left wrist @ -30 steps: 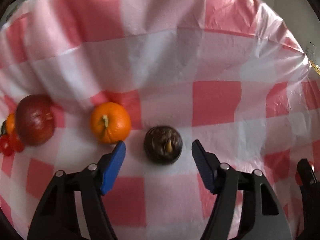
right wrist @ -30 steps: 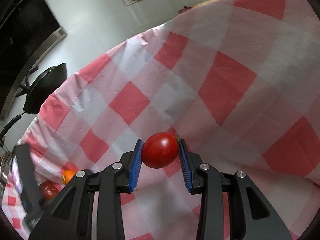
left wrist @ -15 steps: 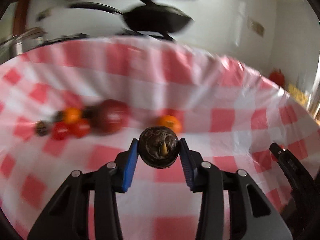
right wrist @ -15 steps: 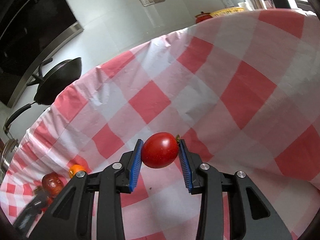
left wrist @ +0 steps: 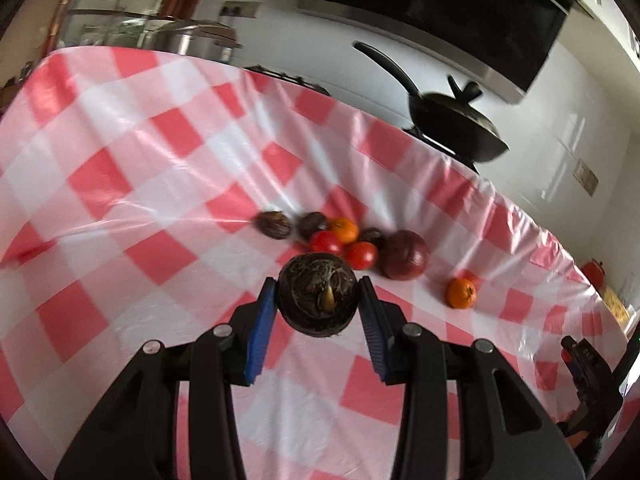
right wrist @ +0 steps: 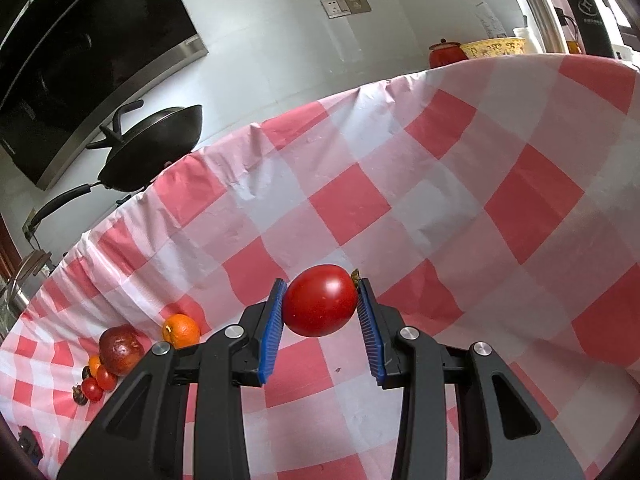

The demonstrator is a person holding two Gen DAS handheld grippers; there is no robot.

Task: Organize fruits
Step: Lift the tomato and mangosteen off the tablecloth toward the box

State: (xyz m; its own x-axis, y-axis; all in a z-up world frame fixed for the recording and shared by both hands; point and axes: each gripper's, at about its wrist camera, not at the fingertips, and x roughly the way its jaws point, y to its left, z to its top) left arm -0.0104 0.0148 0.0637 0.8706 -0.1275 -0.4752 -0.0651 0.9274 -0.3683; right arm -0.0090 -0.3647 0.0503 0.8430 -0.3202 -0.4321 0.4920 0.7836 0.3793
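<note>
My left gripper (left wrist: pixel 318 302) is shut on a dark brown round fruit (left wrist: pixel 317 294), held above the red-and-white checked cloth (left wrist: pixel 160 184). Just beyond it lies a cluster: two red tomatoes (left wrist: pixel 344 249), a small orange fruit (left wrist: pixel 343 229), dark brown fruits (left wrist: pixel 273 224) and a big dark red fruit (left wrist: pixel 404 255). An orange (left wrist: pixel 461 292) sits apart to the right. My right gripper (right wrist: pixel 320 304) is shut on a red tomato (right wrist: pixel 319 300) above the cloth. The same cluster (right wrist: pixel 108 360) and orange (right wrist: pixel 181 330) show far left in the right wrist view.
A black wok (left wrist: pixel 456 120) and a steel pot (left wrist: pixel 188 38) stand beyond the cloth's far edge. A red lidded pot (right wrist: pixel 446 53), a yellow bowl (right wrist: pixel 492 47) and bottles (right wrist: pixel 540 16) sit at the back right. The other gripper's black body (left wrist: pixel 588 376) shows at the right edge.
The left gripper closed on the dark brown fruit, lifted it off the cloth and swung round toward the fruit cluster. The right gripper, still holding the tomato, shifted slightly.
</note>
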